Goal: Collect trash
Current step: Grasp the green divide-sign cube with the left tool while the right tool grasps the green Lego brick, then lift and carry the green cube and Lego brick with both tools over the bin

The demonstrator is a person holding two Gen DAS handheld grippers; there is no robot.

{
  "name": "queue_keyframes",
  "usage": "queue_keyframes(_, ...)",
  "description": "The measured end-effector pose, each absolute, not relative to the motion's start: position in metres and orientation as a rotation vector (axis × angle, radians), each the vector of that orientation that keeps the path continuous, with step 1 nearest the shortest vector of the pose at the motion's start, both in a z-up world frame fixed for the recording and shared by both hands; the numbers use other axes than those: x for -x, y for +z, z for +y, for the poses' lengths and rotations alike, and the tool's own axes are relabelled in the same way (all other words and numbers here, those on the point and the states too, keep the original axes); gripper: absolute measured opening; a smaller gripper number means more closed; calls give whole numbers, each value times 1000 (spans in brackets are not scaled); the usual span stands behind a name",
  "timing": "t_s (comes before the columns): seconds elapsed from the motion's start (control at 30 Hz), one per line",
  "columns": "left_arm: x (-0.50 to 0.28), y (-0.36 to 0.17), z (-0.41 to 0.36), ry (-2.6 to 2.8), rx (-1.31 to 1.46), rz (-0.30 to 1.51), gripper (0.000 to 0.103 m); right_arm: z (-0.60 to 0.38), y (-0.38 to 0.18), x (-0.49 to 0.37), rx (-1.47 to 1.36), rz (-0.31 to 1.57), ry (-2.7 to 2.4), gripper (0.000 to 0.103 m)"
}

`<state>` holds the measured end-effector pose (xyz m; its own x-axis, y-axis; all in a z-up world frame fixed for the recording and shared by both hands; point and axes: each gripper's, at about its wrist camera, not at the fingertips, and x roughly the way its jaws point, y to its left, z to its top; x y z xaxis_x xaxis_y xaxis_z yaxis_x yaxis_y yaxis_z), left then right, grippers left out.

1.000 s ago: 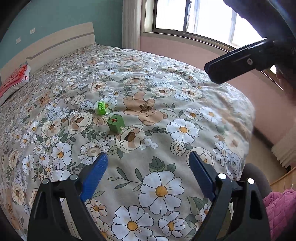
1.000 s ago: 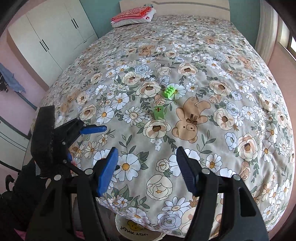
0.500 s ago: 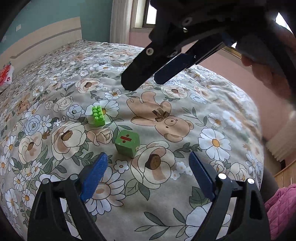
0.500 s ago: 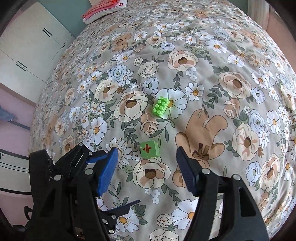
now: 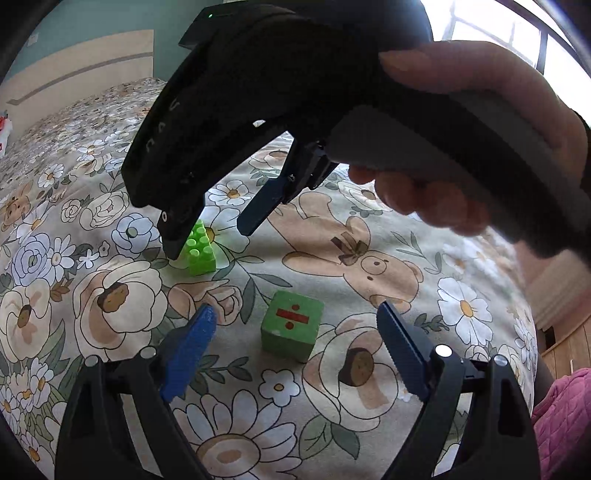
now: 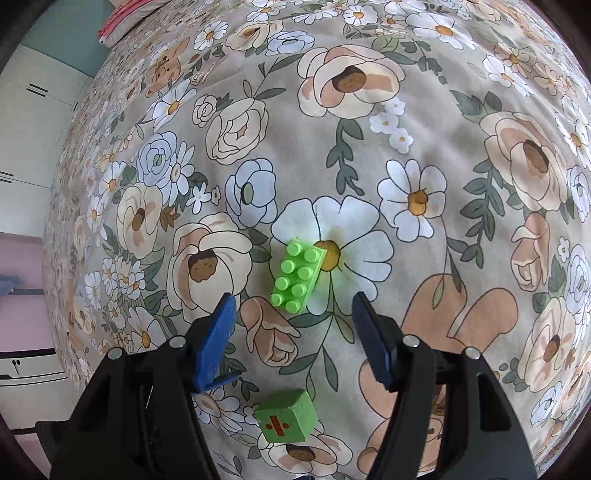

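Observation:
A green cube with a red division sign and a light green studded brick lie on the flowered bedspread. My left gripper is open, its blue jaws on either side of the cube, just above the bed. My right gripper is open, low over the brick, jaws straddling its near end; the cube lies below it. The left wrist view shows the right gripper from the side, one finger beside the brick.
A pink-red pillow lies at the head of the bed. White wardrobe doors stand left of the bed. A window and pink wall are on the right. The hand holding the right gripper fills the upper left wrist view.
Both grippers have come down and forward toward the bed. The left now brackets the cube, and the right now brackets the brick. Both stay open.

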<state>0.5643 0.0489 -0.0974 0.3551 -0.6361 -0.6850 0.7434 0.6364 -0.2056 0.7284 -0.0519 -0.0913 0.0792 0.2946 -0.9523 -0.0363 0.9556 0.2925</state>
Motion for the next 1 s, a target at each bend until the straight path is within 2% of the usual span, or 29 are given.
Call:
queue_keyframes(0.07,-568,-101,47,-906,-149,822,81,-47,-100,-732,-164,1495,237,65)
queue_keyframes(0.13,-571,-105,43,-918,-150,848,64,-42,-105,-734,-118,1489,228,65)
queue_keyframes(0.23,-572,-112,36,-922,-179,883,55,-33,-111,-734,-39,1477,214,63)
queue_keyframes(0.3,-570,-115,33,-910,-203,885,50,-27,-113,-733,12,1466,201,59)
queue_keyframes(0.33,-570,-115,31,-906,-207,885,42,-25,-113,-732,31,1458,198,52)
queue_keyframes(0.37,-570,-115,31,-896,-208,885,39,-24,-113,-732,37,1452,203,47)
queue_keyframes(0.4,-571,-115,31,-885,-202,892,37,-23,-112,-732,35,1450,207,45)
queue_keyframes(0.57,-572,-117,31,-842,-168,902,36,-20,-110,-730,67,1427,231,23)
queue_keyframes(0.63,-570,-116,32,-815,-150,909,34,-19,-109,-723,81,1408,242,23)
queue_keyframes(1.0,-543,-94,48,-623,-91,966,34,-52,-71,-684,48,1362,275,23)
